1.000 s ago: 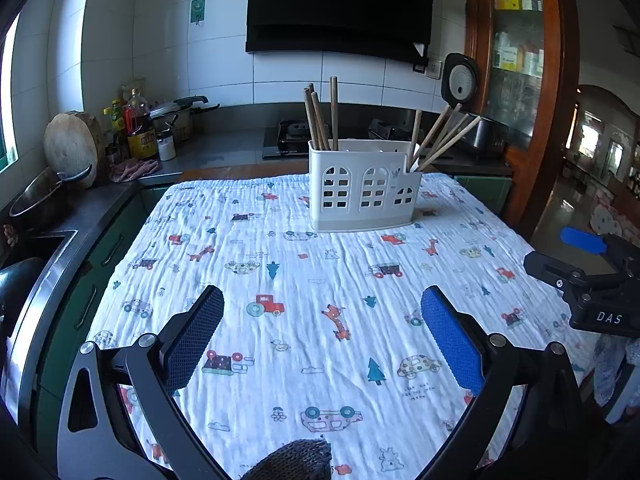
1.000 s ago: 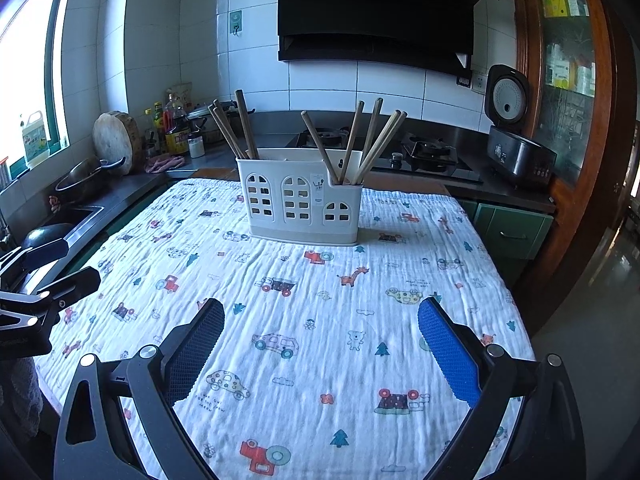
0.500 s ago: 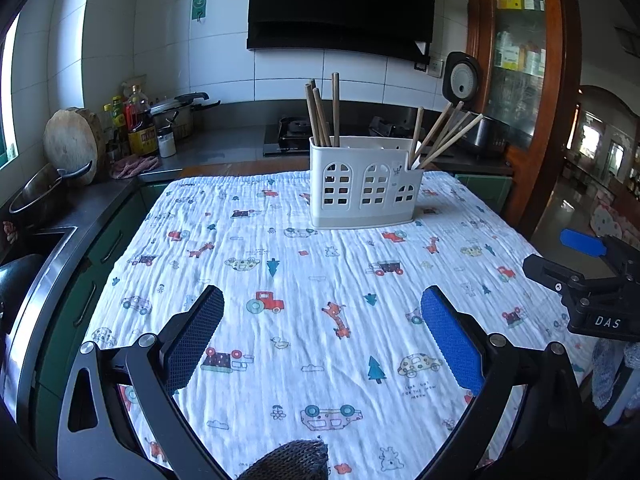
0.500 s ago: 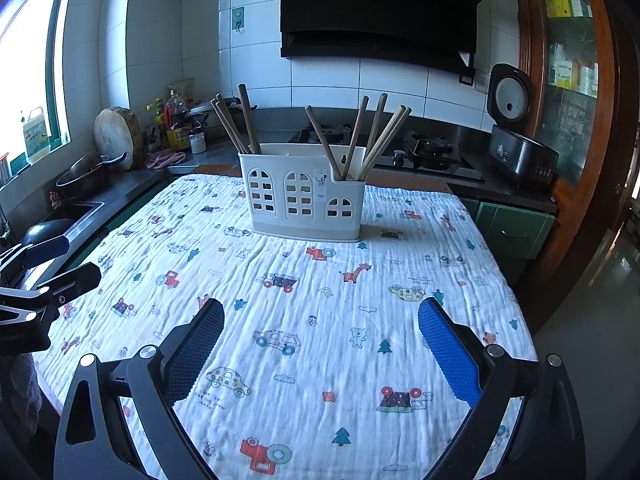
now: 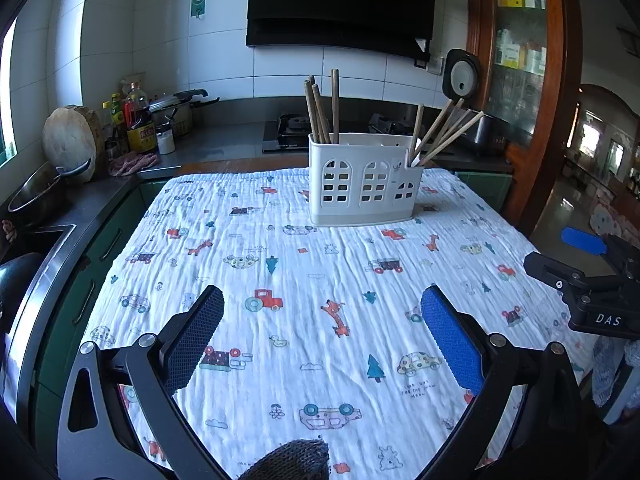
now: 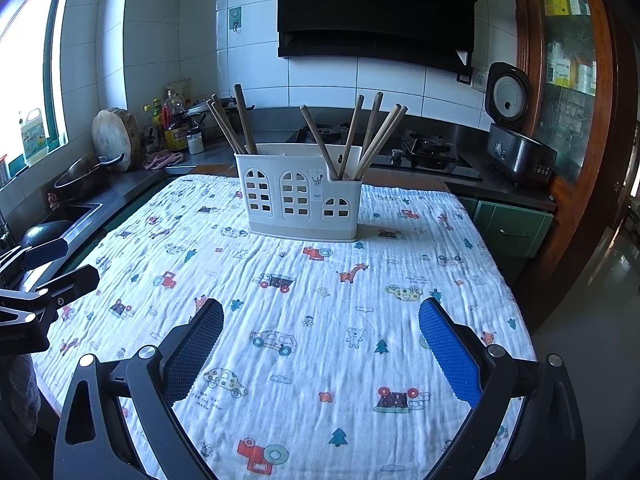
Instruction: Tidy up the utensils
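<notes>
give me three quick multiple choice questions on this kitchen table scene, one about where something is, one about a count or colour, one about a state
1. Where is the white utensil holder?
A. on the far part of the cloth-covered table
B. in the sink
C. on the stove

2. How many groups do the chopsticks form in the holder?
A. one
B. two
C. four

3. What is the right gripper doing?
A. clamped on a chopstick
B. open and empty
C. shut on the cloth

Answers:
1. A, it stands on the printed cloth, nearer the far edge.
2. B, one bunch at the left end, another at the right end.
3. B, its blue pads are wide apart with only cloth between.
</notes>
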Motion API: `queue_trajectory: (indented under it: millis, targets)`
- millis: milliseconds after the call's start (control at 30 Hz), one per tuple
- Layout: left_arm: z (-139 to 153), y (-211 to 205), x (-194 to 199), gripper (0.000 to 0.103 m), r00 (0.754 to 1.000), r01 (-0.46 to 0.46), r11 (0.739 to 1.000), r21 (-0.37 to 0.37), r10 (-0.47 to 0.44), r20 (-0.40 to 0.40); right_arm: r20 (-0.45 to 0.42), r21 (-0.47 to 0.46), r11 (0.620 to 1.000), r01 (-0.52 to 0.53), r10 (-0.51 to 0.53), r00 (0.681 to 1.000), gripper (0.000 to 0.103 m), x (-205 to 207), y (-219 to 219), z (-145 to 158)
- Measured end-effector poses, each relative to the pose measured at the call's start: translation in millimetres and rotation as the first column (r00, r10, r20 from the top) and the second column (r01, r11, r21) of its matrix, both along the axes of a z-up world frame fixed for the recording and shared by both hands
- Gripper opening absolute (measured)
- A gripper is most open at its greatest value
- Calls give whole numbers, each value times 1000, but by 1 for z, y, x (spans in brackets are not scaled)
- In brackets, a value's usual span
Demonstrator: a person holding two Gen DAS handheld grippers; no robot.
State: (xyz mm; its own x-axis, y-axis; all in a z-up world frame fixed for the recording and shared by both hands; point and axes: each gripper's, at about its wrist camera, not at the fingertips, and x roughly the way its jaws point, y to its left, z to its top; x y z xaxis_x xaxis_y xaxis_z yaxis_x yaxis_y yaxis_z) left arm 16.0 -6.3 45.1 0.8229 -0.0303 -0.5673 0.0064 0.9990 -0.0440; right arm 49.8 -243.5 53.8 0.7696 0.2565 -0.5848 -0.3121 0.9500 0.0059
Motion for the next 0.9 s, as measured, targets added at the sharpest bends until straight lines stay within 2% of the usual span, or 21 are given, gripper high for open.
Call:
queue_trajectory:
  millis: [900]
  targets:
    - [-2,0,1,98,1000,1,1000,2,0,-23,-9,-2,1000,-8,8,1000,96,0,4,-4]
